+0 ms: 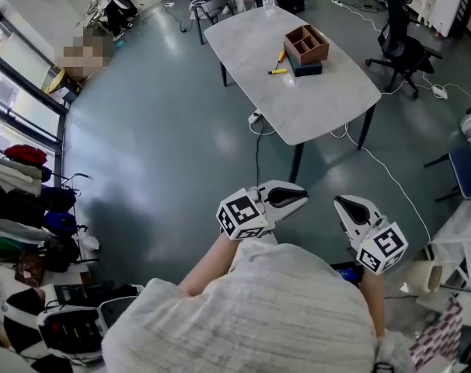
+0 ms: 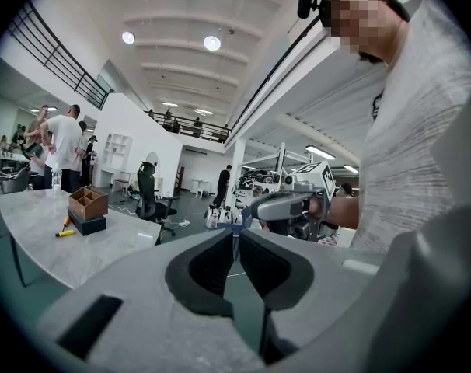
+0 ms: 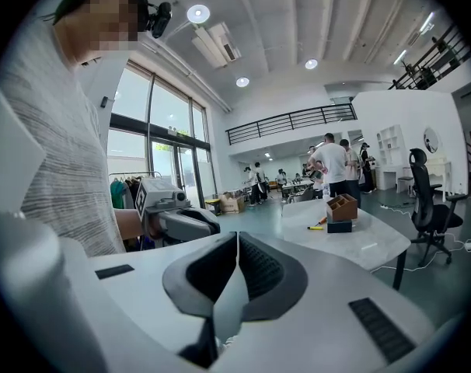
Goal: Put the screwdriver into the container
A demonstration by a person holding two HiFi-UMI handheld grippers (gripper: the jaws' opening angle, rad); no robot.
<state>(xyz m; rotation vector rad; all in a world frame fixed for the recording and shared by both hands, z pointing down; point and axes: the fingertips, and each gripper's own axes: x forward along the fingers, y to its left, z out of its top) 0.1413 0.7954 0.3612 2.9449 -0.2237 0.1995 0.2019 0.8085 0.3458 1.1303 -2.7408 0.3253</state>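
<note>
Far ahead stands a grey table [image 1: 313, 107]. On it a brown wooden container [image 1: 306, 43] with compartments rests on a dark box [image 1: 307, 69]. Left of the container lie an orange-handled screwdriver [image 1: 280, 55] and a yellow pen-like thing [image 1: 278, 71]. All of these show small in the left gripper view, container [image 2: 88, 203], and in the right gripper view, container [image 3: 341, 207]. My left gripper [image 1: 301, 196] and right gripper [image 1: 340, 203] are held close to my body, well short of the table. Both are shut with nothing between the jaws, left [image 2: 237, 235] and right [image 3: 237, 239].
A black office chair [image 1: 402, 49] stands right of the table, and cables trail across the floor beneath it. Clothes and bags [image 1: 26, 177] pile up at the left. Several people stand beyond the table [image 3: 333, 162]. Grey floor lies between me and the table.
</note>
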